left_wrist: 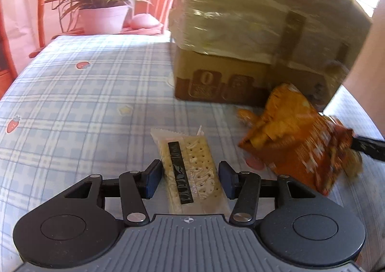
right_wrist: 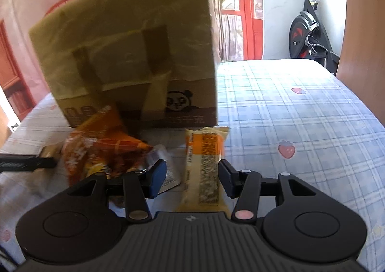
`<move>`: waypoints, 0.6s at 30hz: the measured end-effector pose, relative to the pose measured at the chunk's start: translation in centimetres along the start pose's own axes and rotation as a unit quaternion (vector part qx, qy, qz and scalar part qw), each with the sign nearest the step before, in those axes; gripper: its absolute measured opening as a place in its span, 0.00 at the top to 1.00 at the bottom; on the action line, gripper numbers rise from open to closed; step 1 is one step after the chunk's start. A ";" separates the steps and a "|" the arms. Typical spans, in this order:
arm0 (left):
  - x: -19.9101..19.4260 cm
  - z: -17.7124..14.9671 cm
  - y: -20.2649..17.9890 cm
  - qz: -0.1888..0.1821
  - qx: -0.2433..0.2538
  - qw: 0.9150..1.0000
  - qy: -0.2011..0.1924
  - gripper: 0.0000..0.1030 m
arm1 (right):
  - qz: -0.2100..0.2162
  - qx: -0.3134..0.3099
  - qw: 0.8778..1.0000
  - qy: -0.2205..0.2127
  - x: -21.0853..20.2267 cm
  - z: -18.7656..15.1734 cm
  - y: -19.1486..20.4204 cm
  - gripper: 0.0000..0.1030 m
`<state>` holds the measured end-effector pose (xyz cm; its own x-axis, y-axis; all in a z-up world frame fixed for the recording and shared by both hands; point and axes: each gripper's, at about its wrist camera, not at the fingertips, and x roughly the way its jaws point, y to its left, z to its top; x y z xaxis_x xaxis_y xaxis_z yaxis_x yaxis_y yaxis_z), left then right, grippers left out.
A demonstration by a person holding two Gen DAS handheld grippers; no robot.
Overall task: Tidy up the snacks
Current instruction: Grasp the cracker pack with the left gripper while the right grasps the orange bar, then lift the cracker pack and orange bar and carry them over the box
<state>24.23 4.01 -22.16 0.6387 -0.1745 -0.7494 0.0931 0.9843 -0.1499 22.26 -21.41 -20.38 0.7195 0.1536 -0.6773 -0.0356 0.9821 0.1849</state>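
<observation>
A clear-wrapped cracker pack (left_wrist: pixel 190 170) lies on the checked tablecloth (left_wrist: pixel 84 108) between the pads of my open left gripper (left_wrist: pixel 190 176). An orange snack bag (left_wrist: pixel 298 144) lies to its right, in front of a taped cardboard box (left_wrist: pixel 262 38). In the right wrist view, a yellow-orange wrapped bar (right_wrist: pixel 204 166) lies between the pads of my open right gripper (right_wrist: pixel 192 178), close to the right pad. The orange bag (right_wrist: pixel 101 144) and a small clear packet (right_wrist: pixel 166 166) lie to the left. The box (right_wrist: pixel 130 50) stands behind them.
A potted plant (left_wrist: pixel 103 4) and red chairs stand beyond the table's far left edge. An exercise bike (right_wrist: pixel 310 23) stands past the far right edge. The other gripper's black finger (left_wrist: pixel 368 146) reaches in beside the orange bag.
</observation>
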 end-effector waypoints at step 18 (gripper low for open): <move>-0.5 -1.3 -0.4 -0.003 0.000 1.000 -0.015 0.47 | -0.025 0.006 1.000 0.004 3.6 -0.8 -0.8 0.57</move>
<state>22.86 3.70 -22.59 0.6612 -0.1799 -0.7283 0.0977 0.9832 -0.1542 24.26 -21.54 -23.53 0.7152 0.1042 -0.6911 0.0095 0.9873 0.1587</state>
